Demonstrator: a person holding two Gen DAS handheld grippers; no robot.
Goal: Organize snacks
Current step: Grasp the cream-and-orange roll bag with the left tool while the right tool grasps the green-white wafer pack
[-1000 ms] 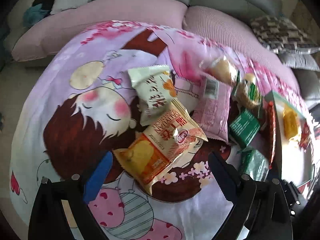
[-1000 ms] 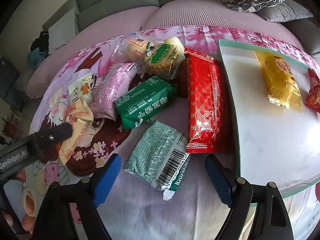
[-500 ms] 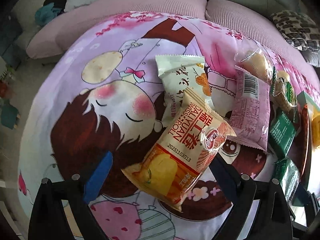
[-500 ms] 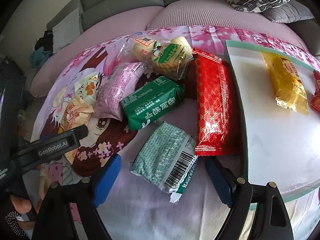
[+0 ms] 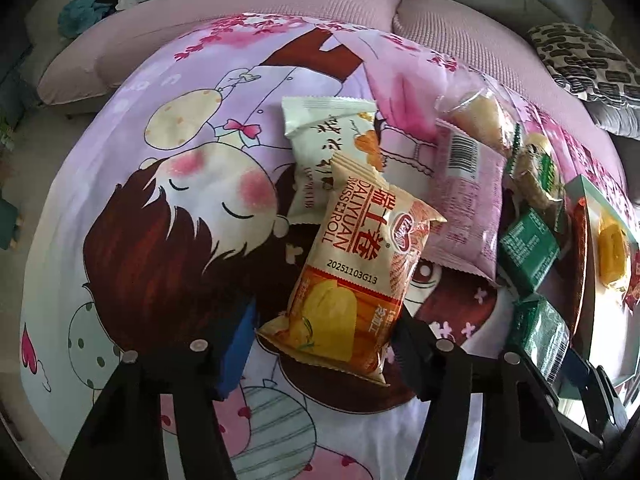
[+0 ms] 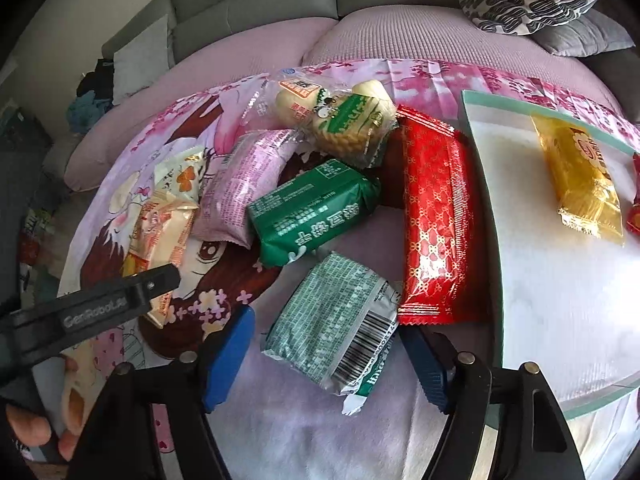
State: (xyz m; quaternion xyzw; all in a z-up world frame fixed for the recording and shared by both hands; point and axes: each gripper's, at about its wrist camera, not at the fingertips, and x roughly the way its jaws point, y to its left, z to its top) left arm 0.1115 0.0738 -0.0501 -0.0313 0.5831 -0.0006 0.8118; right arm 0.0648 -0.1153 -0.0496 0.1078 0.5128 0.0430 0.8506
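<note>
On the cartoon-print blanket [image 5: 132,216], the left gripper [image 5: 320,344] points steeply down over the orange Swiss-roll packet [image 5: 356,280]; its jaws have just been closing, the right pad touching the packet's edge, the blue left pad [image 5: 236,352] still apart from it. Only the right wrist view shows the hand [image 6: 28,432] holding that tool at far left. Further right, the right gripper [image 6: 328,356] has also been closing around the pale green barcoded packet [image 6: 336,332], neither pad visibly pressing it. Just beside lie the dark green packet [image 6: 312,216] and red packet [image 6: 434,228], then the white tray [image 6: 560,320] with open room beside a yellow packet [image 6: 580,184].
</note>
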